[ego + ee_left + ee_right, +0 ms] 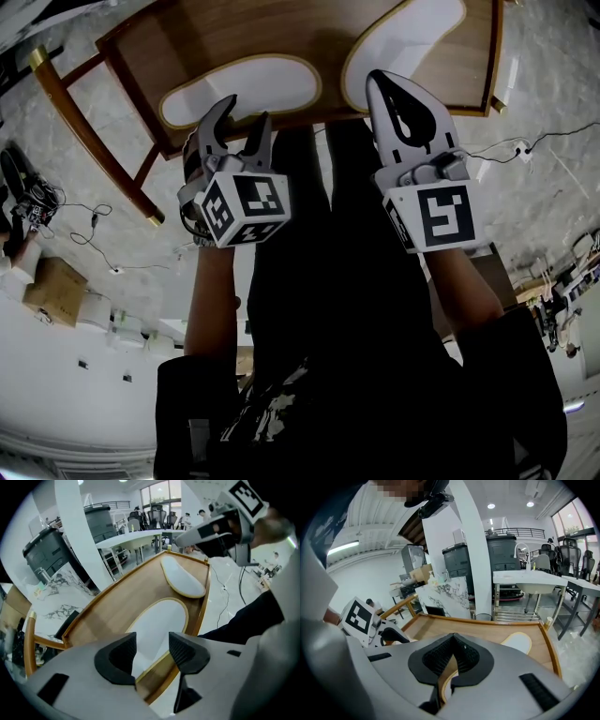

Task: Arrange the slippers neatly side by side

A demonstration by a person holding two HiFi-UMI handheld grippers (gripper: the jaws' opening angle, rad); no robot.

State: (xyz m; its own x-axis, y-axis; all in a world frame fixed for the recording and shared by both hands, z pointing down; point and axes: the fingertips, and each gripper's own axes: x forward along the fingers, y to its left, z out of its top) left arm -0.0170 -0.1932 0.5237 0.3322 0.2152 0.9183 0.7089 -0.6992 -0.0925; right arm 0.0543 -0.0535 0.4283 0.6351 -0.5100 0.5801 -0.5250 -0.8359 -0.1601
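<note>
Two white slippers with tan rims lie on a wooden tray table (187, 42). The left slipper (246, 82) lies crosswise, and the right slipper (417, 33) is angled up to the right. My left gripper (246, 111) hangs open over the left slipper's near edge. In the left gripper view that slipper (159, 618) shows between the spread jaws (152, 639), untouched. My right gripper (378, 79) is shut, its tip over the right slipper's near left edge. In the right gripper view the jaws (452, 644) meet with a tan rim showing below them. The slipper's far end (519, 644) lies beyond.
The tray table has raised wooden rims (117, 585) and slanted legs with brass tips (42, 61). Cables (89, 225) and a cardboard box (52, 286) lie on the marble-patterned floor at left. A white plug strip (522, 150) and cable lie at right.
</note>
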